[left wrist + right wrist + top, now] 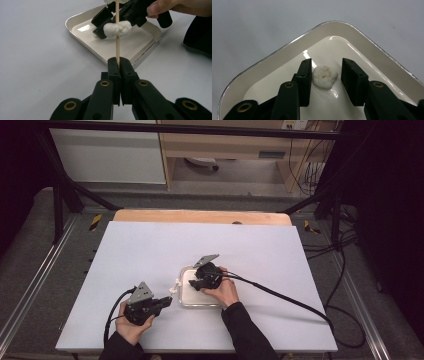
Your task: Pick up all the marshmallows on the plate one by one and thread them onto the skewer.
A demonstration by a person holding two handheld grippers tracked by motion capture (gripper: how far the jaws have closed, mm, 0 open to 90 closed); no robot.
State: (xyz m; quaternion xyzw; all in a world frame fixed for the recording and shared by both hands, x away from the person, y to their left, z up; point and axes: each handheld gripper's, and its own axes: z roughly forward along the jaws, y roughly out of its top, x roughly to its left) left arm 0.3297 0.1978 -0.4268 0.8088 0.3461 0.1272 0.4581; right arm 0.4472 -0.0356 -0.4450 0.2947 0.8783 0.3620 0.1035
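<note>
A person works two hand-held grippers over a white table (150,250), most of whose surface lies bare to the left, right and far side of the work. A white tray (186,295) sits near the table's front edge, slightly right of centre, with open room on all sides except where the hands come in.

The left gripper (119,61) has its jaws fully closed on the lower end of a thin wooden skewer (117,47), which stands up past the tray's near rim. A white marshmallow (117,28) is threaded on the skewer, above the tray.

The right gripper (325,76) reaches down into the tray, jaws partly open. A second marshmallow (325,76) lies on the tray floor between them: the left pad sits against or just beside it, while the right pad stands clear with a visible gap. The tray holds nothing else that can be made out; its glossy floor reflects the light.

The right hand (225,290) rests over the tray's right side, and the left hand (132,325) is near the table's front edge. No writing can be read.
</note>
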